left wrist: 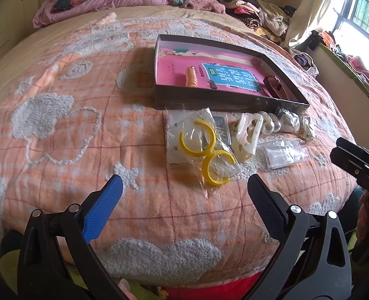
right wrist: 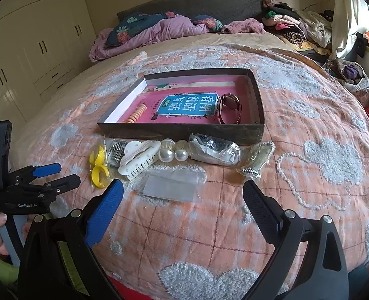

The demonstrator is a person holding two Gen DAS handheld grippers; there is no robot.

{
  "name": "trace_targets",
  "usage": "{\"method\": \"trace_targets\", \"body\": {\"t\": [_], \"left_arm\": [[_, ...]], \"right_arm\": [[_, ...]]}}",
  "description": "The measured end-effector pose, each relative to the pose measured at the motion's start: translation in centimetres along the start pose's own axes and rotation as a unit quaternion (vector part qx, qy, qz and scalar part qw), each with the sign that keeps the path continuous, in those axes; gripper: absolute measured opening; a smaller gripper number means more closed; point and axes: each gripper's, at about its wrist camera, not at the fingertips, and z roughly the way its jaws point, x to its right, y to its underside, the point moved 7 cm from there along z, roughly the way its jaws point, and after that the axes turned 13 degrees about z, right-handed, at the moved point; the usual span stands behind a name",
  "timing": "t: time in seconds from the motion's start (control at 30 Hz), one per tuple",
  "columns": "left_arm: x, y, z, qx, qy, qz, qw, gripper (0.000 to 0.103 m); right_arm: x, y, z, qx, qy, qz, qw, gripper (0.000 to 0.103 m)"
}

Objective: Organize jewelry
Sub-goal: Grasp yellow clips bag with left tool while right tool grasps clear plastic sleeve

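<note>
A: While the jewelry lies in a row on the bedspread [left wrist: 89,135], where exactly does each piece sit?

B: Just in front of the box [right wrist: 181,131]. From the right wrist view, leftmost are the yellow hoops [right wrist: 99,166] in a clear bag, then a small comb-like piece [right wrist: 116,153], a white claw clip [right wrist: 140,161], two pearl pieces [right wrist: 173,153], a grey bagged item [right wrist: 213,151] and a silvery bagged item [right wrist: 257,161]. A flat clear packet [right wrist: 171,187] lies nearer the camera, in front of the clip and pearls.

A: And inside the box?

B: A pink book [right wrist: 184,105] covers its floor. An orange ribbed piece [right wrist: 136,113] rests on the book's left part, and a dark red ring-shaped thing [right wrist: 230,107] lies at the right, near the wall. I cannot tell what it is.

A: The tongs?

B: Left gripper [left wrist: 184,187] is spread wide, holding nothing, hovering near the hoops [left wrist: 204,150]. Right gripper [right wrist: 183,192] is also spread wide and empty, just before the clear packet. Each shows in the other's view, the left one [right wrist: 56,175] beside the hoops, the right one [left wrist: 344,150] at the bed's right side.

A: Around all that?

B: A pink blanket [right wrist: 159,31] and piled clothes [right wrist: 292,28] at the bed's far end, wardrobes [right wrist: 34,45] to the left.
</note>
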Motion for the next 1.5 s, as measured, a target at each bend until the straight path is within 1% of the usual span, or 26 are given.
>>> {"method": "trace_targets", "body": {"t": [0.2,0.37,0.4,0.47,0.53,0.57,0.67,0.77,1.0,1.03,1.1,1.13,1.17,1.3,1.5], "left_arm": [[0.3,0.4,1.1,-0.011,0.024,-0.018,0.9995,0.093],[0.5,0.5,2.1,-0.020,0.053,-0.040,0.9976,0.093],[0.7,0.5,2.2,-0.022,0.061,-0.046,0.9968,0.091],[1.0,0.5,2.5,-0.025,0.078,-0.056,0.9951,0.077],[1.2,0.4,2.8,-0.026,0.085,-0.059,0.9943,0.073],[1.5,0.4,2.9,-0.027,0.087,-0.059,0.9941,0.069],[2.0,0.1,3.1,-0.026,0.096,-0.060,0.9932,0.061],[2.3,-0.3,3.4,-0.026,0.095,-0.061,0.9933,0.058],[2.6,-1.2,4.2,-0.022,0.088,-0.064,0.9938,0.058],[2.6,-1.3,4.4,-0.022,0.088,-0.065,0.9938,0.056],[2.6,-1.6,4.7,-0.021,0.082,-0.066,0.9942,0.048],[2.4,-1.6,4.7,-0.022,0.079,-0.066,0.9944,0.040],[2.2,-1.6,4.9,-0.023,0.078,-0.067,0.9944,0.038],[2.2,-1.5,5.1,-0.021,0.076,-0.060,0.9951,0.037],[2.3,-1.4,4.5,-0.012,0.070,-0.040,0.9967,0.032]], "right_arm": [[0.6,0.8,1.6,-0.015,0.009,0.002,1.000,0.096],[0.8,1.4,2.7,-0.024,0.014,-0.001,1.000,0.096],[0.8,1.4,2.9,-0.025,0.016,-0.002,1.000,0.096],[0.8,1.6,3.3,-0.030,0.017,-0.001,0.999,0.096],[0.8,1.7,3.5,-0.032,0.017,-0.001,0.999,0.096],[0.8,1.7,3.6,-0.033,0.018,-0.001,0.999,0.096],[0.7,1.8,3.8,-0.033,0.017,-0.003,0.999,0.096],[0.6,1.9,4.0,-0.035,0.017,-0.003,0.999,0.096],[0.2,1.9,4.4,-0.037,0.016,-0.008,0.999,0.096],[0.1,1.9,4.5,-0.037,0.015,-0.009,0.999,0.096],[0.0,1.9,4.7,-0.037,0.016,-0.011,0.999,0.096],[-0.1,1.9,4.8,-0.037,0.016,-0.011,0.999,0.096],[-0.1,1.9,4.9,-0.038,0.015,-0.012,0.999,0.096],[-0.3,1.8,5.5,-0.041,0.016,-0.013,0.999,0.096],[-1.4,1.5,6.8,-0.047,0.013,-0.023,0.999,0.096]]}}
